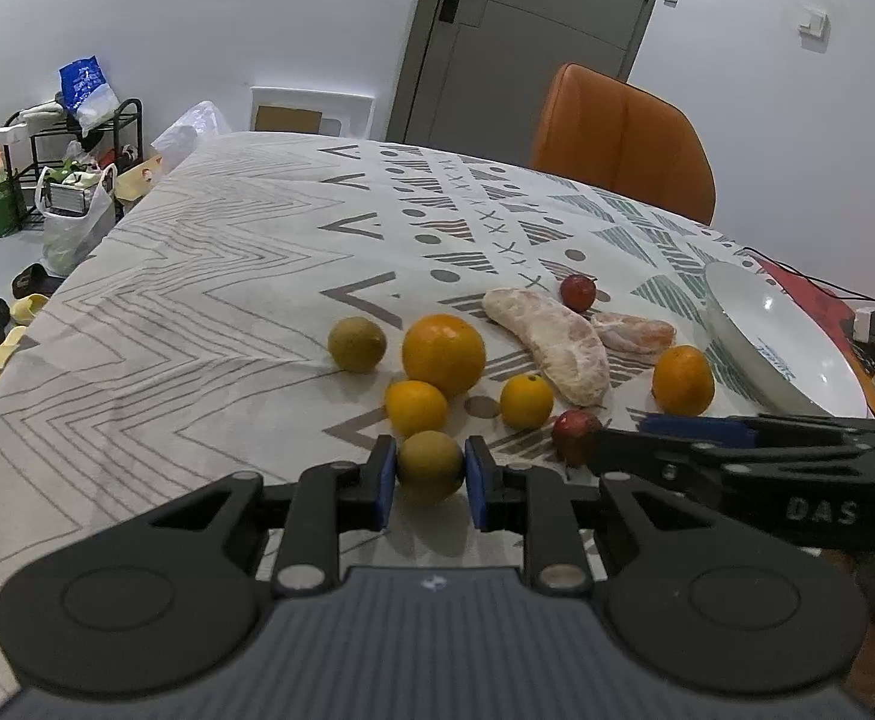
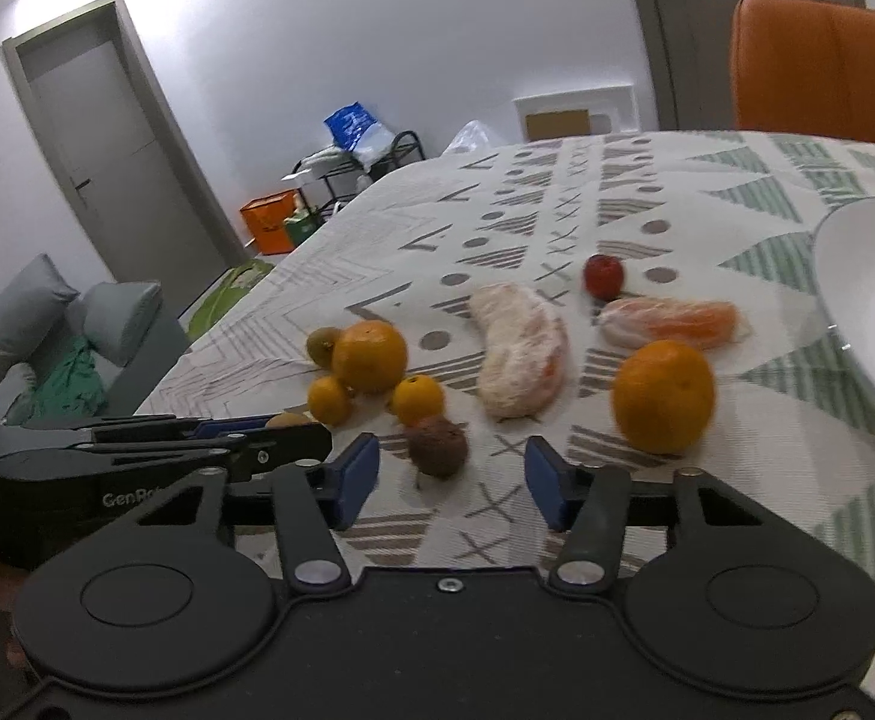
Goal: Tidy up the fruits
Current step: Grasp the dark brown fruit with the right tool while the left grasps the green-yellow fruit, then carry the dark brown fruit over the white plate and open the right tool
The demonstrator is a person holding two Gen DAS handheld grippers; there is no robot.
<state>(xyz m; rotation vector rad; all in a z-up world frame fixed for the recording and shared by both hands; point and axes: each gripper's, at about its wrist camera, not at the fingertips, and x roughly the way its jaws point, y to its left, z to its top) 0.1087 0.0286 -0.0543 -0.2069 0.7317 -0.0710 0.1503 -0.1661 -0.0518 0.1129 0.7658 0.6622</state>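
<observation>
My left gripper (image 1: 429,483) is shut on a brownish-green kiwi (image 1: 429,465) low over the patterned tablecloth (image 1: 209,276). In the right wrist view that gripper (image 2: 293,438) comes in from the left with the kiwi (image 2: 289,419) half hidden. My right gripper (image 2: 451,480) stands open, and a small dark red fruit (image 2: 437,447) lies just ahead between its fingers. From the left wrist view the right gripper (image 1: 608,447) reaches that red fruit (image 1: 575,433) from the right. Beyond lie a big orange (image 1: 443,354), a second kiwi (image 1: 356,344) and two small oranges (image 1: 415,408) (image 1: 526,401).
Two peeled pomelo segments (image 1: 551,345) (image 1: 635,330), another orange (image 1: 682,380) and a second red fruit (image 1: 577,292) lie farther back. A white plate (image 1: 779,336) sits at the right edge. An orange chair (image 1: 623,138) stands behind the table. Bags and a rack (image 1: 71,168) are on the floor at left.
</observation>
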